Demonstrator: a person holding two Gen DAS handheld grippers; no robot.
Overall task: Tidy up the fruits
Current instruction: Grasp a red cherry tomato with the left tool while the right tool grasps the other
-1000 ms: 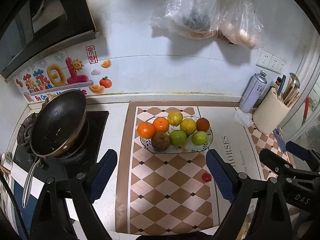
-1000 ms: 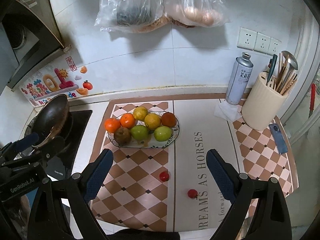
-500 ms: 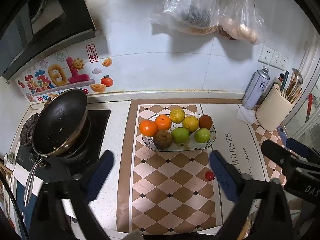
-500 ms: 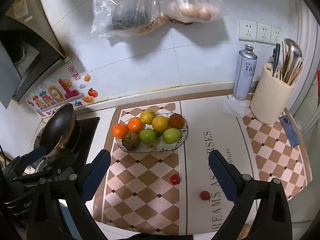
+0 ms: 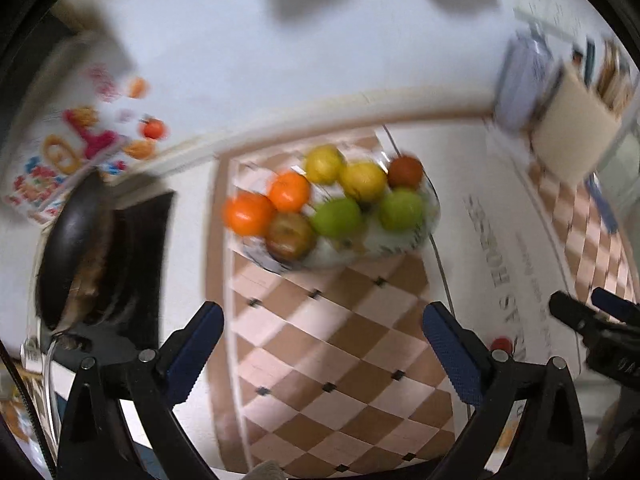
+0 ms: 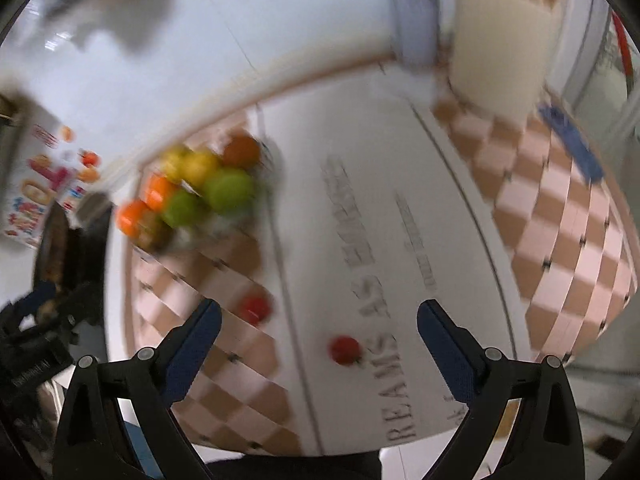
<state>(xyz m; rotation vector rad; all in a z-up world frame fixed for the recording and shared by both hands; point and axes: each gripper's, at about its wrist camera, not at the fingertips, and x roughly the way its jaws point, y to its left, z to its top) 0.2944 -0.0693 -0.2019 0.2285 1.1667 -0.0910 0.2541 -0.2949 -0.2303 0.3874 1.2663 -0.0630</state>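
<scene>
**Bring each open gripper down over its own loose red fruit**

Take the glass dish (image 5: 430, 216) as your landmark. It sits on the checked mat (image 5: 344, 344) and already carries the oranges, yellow and green fruit in a tight cluster. Left of it stand the dark pan (image 5: 76, 248) and hob; keep your left gripper (image 5: 318, 340) clear of that handle. Its jaws have just been opening and now stand wide with nothing between them, only bare mat.

The work is in front of the dish and to its right: two small red fruits lie loose on the worktop. One (image 6: 255, 309) rests on the mat just in front of the dish; the other (image 6: 345, 349) lies further right, beside the printed lettering. Your right gripper (image 6: 318, 334) has also just been opening, is wide and empty, and the second fruit sits between its fingers but nearer the camera than the tips.

Both views are smeared, so slow down before closing. Centre each fruit between the pads, close gently since such small round fruit likely rolls and bruises, then lift and set it into a gap on the dish rather than on top of the cluster.
</scene>
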